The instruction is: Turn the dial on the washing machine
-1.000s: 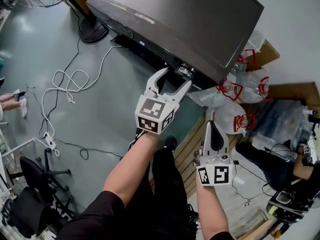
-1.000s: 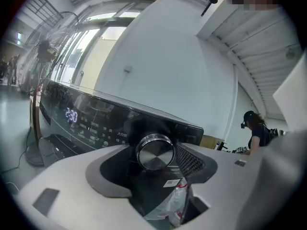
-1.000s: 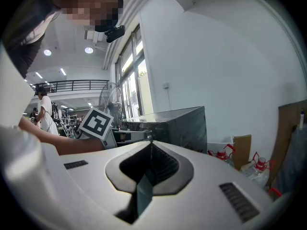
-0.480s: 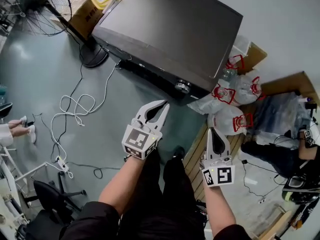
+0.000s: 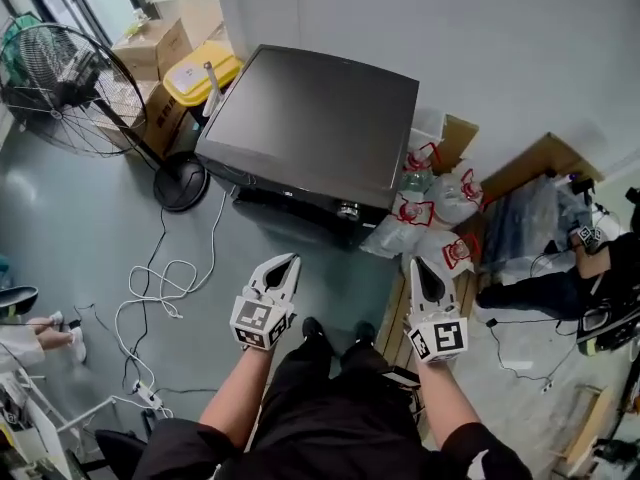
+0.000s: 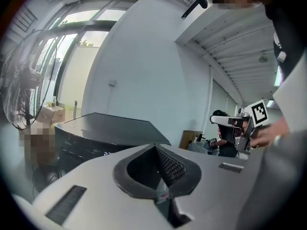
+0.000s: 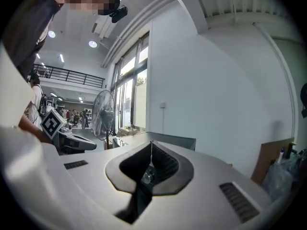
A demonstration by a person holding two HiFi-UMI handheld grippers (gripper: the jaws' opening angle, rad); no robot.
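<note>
The washing machine [image 5: 310, 118] is a dark grey box seen from above, and its silver dial [image 5: 348, 209] sits on the front panel near the right end. Both grippers hang well short of it, above the floor. My left gripper [image 5: 288, 262] has just been closing with nothing between its jaws, and it is now shut and empty. My right gripper [image 5: 424, 264] is also shut and empty. In the left gripper view the pads [image 6: 169, 166] meet, with the machine [image 6: 105, 128] beyond them. In the right gripper view the jaws [image 7: 151, 147] are closed too.
A standing fan [image 5: 60, 88], cardboard boxes [image 5: 150, 48] and a yellow bin [image 5: 200, 73] stand left of the machine. White cables [image 5: 160, 288] trail over the floor. Plastic bags with red handles [image 5: 430, 208] and a wooden pallet [image 5: 395, 318] lie to its right. A person [image 5: 590, 258] is at the far right.
Both grippers have pulled back from the machine and risen, so the view now takes in the whole machine. The left jaws went from wide open near the dial to shut.
</note>
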